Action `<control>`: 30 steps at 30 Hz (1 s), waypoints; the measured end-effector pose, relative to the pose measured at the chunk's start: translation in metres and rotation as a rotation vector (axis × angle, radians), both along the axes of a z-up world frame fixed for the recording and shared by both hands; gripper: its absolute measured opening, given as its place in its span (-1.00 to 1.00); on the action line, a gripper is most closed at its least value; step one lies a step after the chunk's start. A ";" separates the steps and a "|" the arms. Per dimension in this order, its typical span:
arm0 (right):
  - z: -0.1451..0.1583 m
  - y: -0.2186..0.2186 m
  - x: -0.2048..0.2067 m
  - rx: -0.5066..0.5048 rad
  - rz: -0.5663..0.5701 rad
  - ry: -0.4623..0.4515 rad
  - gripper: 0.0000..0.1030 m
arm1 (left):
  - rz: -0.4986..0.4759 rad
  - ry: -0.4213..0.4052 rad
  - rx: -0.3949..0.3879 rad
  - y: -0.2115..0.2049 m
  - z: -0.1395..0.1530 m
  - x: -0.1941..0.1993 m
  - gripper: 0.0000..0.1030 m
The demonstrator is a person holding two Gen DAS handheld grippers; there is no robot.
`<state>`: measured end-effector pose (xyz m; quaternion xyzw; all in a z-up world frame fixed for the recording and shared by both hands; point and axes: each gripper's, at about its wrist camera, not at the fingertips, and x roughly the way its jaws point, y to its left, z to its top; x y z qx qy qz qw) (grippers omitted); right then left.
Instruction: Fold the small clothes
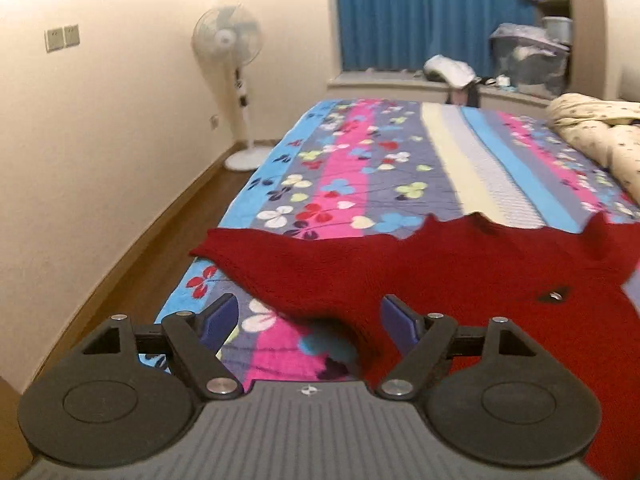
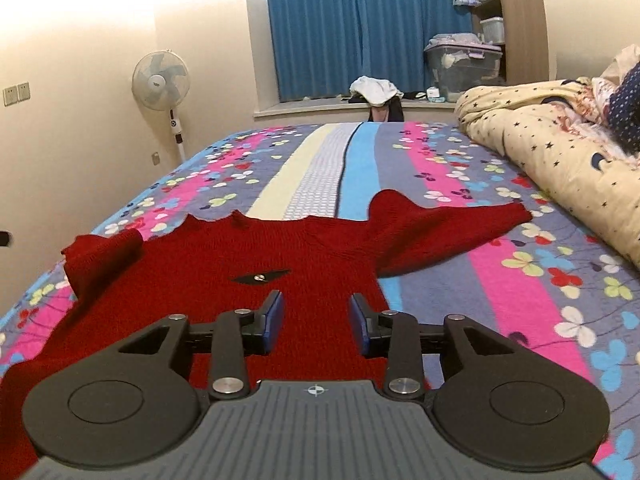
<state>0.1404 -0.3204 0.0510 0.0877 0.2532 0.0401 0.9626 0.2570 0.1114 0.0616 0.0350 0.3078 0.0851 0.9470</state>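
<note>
no readable text anywhere, pedestal fan (image 2: 160, 81) hub badge too blurred, boxes on windowsill (image 2: 435, 95) illegible

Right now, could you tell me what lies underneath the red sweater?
The red sweater lies spread on the floral striped bedspread, which shows all around it. Whatever sits directly beneath the knit is covered. Both the left gripper and the right gripper are open above it.

Cream walls (image 1: 100, 120), blue curtains (image 2: 360, 28), standing fan (image 2: 161, 80), floral bedspread (image 2: 500, 280)
</note>
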 end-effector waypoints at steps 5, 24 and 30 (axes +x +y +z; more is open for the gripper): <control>0.004 0.017 0.011 0.001 0.033 -0.042 -0.29 | 0.058 -0.018 0.002 0.015 -0.025 0.044 0.60; 0.006 0.105 0.143 0.045 0.187 -0.063 -0.23 | 0.205 0.019 -0.282 0.109 -0.062 0.122 -0.11; -0.014 0.130 0.176 0.106 0.268 0.019 -0.22 | 0.290 0.092 -0.434 0.152 -0.094 0.139 -0.11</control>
